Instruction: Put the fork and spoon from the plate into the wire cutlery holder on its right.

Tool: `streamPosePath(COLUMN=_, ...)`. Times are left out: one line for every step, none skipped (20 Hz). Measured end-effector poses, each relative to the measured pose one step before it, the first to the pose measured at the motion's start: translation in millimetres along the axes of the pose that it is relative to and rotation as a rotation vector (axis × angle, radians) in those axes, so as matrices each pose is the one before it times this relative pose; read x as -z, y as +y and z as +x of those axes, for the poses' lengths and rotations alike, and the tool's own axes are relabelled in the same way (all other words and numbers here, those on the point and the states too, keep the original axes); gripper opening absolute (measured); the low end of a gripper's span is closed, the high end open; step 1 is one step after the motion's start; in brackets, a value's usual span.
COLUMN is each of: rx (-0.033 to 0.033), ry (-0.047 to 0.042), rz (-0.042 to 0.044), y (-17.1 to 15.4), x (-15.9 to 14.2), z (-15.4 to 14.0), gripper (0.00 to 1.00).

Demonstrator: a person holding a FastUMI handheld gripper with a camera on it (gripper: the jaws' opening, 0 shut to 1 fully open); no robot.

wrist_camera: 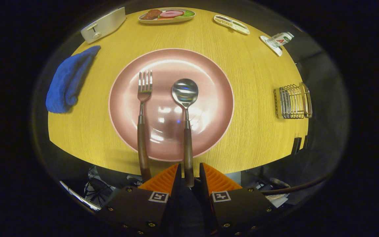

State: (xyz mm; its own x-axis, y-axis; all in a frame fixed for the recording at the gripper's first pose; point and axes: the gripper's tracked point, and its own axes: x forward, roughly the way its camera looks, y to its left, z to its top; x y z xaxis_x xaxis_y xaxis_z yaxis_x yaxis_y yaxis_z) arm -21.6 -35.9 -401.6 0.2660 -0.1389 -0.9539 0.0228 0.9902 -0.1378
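Between the fingers of the gripper sits the spoon handle, jaws narrowly parted, contact uncertain; bowl rests on the plate beside the fork. Clamp firmly, lift level, then carry right to the holder

The round pink plate is glossy and smooth. Polished metal fork and mirror-bright spoon carry dark wooden handles. The yellow wood-grain counter looks matt; the blue cloth looks soft.
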Motion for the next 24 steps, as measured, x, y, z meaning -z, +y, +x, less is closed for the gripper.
streamPosePath(rx=-0.00240, ry=0.00409, rz=-0.00010, y=0.80, x=0.34, z=4.27, gripper=0.33)
streamPosePath(rx=-0.00010, ry=0.00586, rz=-0.00333, y=0.39, x=0.44, z=2.74, gripper=0.33)
streamPosePath(rx=0.00403, ry=0.00474, rz=-0.00565, y=0.03, x=0.10, z=3.70, gripper=0.33)
streamPosePath(rx=0.00035, ry=0.00254, rz=-0.00830, y=1.33, x=-0.21, z=2.09, gripper=0.33)
streamPosePath(rx=0.00149, ry=0.00352, rz=-0.00609, y=0.91, x=1.26, z=2.91, gripper=0.33)
streamPosePath(rx=0.00301, ry=0.00232, rz=-0.01212, y=0.69, x=-1.68, z=-5.92, gripper=0.32)
streamPosePath(rx=0.00186, ry=-0.00399, rz=-0.00545, y=-0.02, x=0.91, z=6.88, gripper=0.24)
streamPosePath(rx=0.00154, ry=-0.00531, rz=0.00247, y=0.01, x=-0.84, z=-1.56, gripper=0.15)
streamPosePath(rx=-0.00857, ry=-0.01496, rz=0.00573, y=1.21, x=-3.23, z=-2.34, gripper=0.15)
streamPosePath(rx=0.00187, ry=-0.00691, rz=0.00463, y=0.59, x=-1.12, z=-2.40, gripper=0.11)
streamPosePath(rx=0.00481, ry=-0.00675, rz=0.00104, y=-0.49, x=-0.26, z=-3.51, gripper=0.10)
streamPosePath(rx=0.00768, ry=-0.01459, rz=-0.00273, y=-1.25, x=-1.30, z=-4.83, gripper=0.10)
streamPosePath(rx=0.00690, ry=-0.02208, rz=-0.00068, y=-1.15, x=-2.76, z=-4.69, gripper=0.10)
streamPosePath(rx=0.00704, ry=-0.02686, rz=0.00538, y=-0.96, x=-4.27, z=-5.69, gripper=0.10)
streamPosePath(rx=0.00920, ry=-0.03144, rz=0.00253, y=-1.58, x=-5.83, z=-6.42, gripper=0.11)
streamPosePath(rx=0.01463, ry=-0.02418, rz=-0.00402, y=-2.30, x=-6.52, z=-7.03, gripper=0.11)
streamPosePath(rx=0.01397, ry=-0.01978, rz=-0.01358, y=-2.61, x=-5.65, z=-4.76, gripper=0.11)
streamPosePath(rx=0.01543, ry=-0.01435, rz=-0.01330, y=-2.47, x=-5.20, z=-4.70, gripper=0.11)
streamPosePath(rx=0.01299, ry=-0.00757, rz=-0.00838, y=-2.97, x=-2.77, z=-3.99, gripper=0.11)
streamPosePath(rx=0.00778, ry=-0.00842, rz=-0.00502, y=-1.78, x=-3.03, z=-4.58, gripper=0.10)
streamPosePath(rx=0.00749, ry=-0.01073, rz=-0.00944, y=-2.03, x=-3.96, z=-3.66, gripper=0.11)
streamPosePath(rx=0.01073, ry=-0.01307, rz=-0.01676, y=-2.70, x=-4.58, z=-3.61, gripper=0.11)
streamPosePath(rx=0.01016, ry=-0.01293, rz=-0.01942, y=-2.19, x=-2.80, z=-3.58, gripper=0.10)
streamPosePath(rx=0.00685, ry=-0.00829, rz=-0.01543, y=-2.23, x=-2.71, z=-2.62, gripper=0.11)
